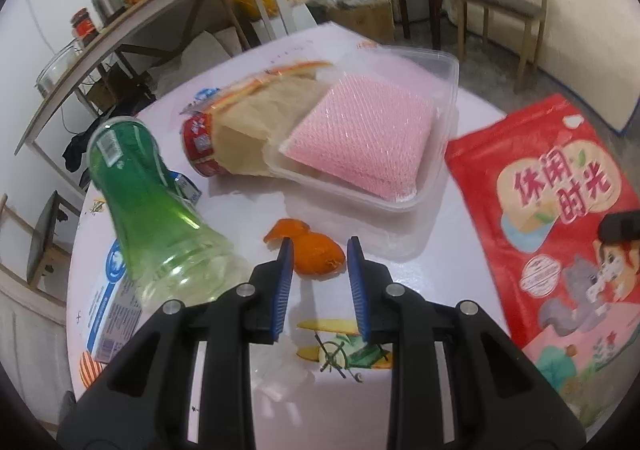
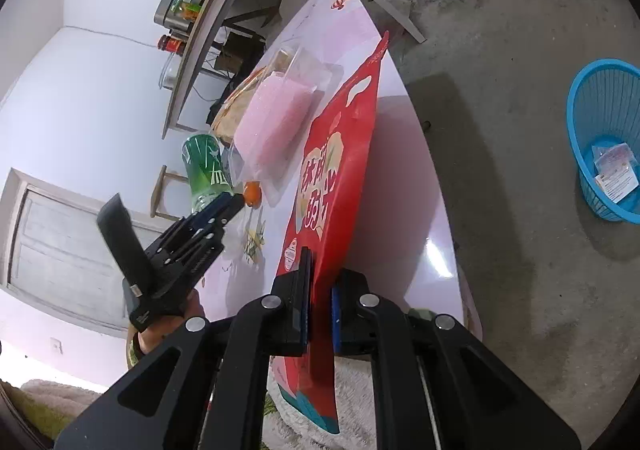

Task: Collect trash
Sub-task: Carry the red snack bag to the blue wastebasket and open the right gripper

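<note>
The left gripper [image 1: 316, 250] is angling steeply down toward the table, its blue-padded jaws standing a little apart with nothing pressed between them. In the right wrist view a hand [image 2: 168, 326] is gripping its black handle from below. The right gripper [image 2: 320, 290] is pointing along the table's near edge, jaws clamping a thin red printed snack pouch [image 2: 340, 169] by its lower part.
</note>
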Demonstrator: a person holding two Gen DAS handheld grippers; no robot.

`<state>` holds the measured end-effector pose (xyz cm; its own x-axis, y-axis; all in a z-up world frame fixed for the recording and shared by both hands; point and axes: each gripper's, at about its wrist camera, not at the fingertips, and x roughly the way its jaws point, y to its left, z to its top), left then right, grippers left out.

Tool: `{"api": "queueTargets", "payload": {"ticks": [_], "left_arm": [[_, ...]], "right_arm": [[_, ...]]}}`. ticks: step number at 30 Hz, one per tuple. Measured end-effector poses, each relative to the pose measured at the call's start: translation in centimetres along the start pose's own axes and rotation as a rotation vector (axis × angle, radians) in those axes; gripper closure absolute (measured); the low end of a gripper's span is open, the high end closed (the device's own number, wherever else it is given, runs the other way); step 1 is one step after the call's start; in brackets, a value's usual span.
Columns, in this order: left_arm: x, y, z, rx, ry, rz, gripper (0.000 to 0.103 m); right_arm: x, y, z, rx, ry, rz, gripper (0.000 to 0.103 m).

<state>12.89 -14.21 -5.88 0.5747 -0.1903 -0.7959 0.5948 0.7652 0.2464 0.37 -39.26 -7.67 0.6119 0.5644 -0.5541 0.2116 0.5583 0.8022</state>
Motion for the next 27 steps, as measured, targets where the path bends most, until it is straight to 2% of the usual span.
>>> {"api": "queueTargets", "payload": {"ticks": [4,7,13,19,24,27], "left_arm": [[1.0,0.3,0.1,-0.009,0.038,0.0,0.078],[1.3,0.5,0.2,-0.012,0.045,0.005,0.082],[1.4,0.8,0.4,-0.026,0.036,0.007,0.096],[-0.9,1.9,0.3,-0.088,-0.022,-0.032,0.098],[-4.4,3.4,-0.6,-0.161,-0.092,-0.122,0.099],[-6.2,4.1,-1.1,-0.19,-0.125,-0.149,0.099]], "right_arm": [[-0.1,-0.5,-0.1,0.001,-0.005,0.018,0.094],[-0.2,-0.6,-0.1,-0.002,-0.013,0.03,0.095],[-0.4,-0.6,-0.2,-0.002,-0.021,0.043,0.094],[-1.1,-0.8,-0.2,0.012,-0.041,0.058,0.095],[-2.4,-0.3,-0.1,-0.004,-0.072,0.067,0.095],[-3.0,-0.1,0.0,-0.011,-0.09,0.068,0.095]]}}
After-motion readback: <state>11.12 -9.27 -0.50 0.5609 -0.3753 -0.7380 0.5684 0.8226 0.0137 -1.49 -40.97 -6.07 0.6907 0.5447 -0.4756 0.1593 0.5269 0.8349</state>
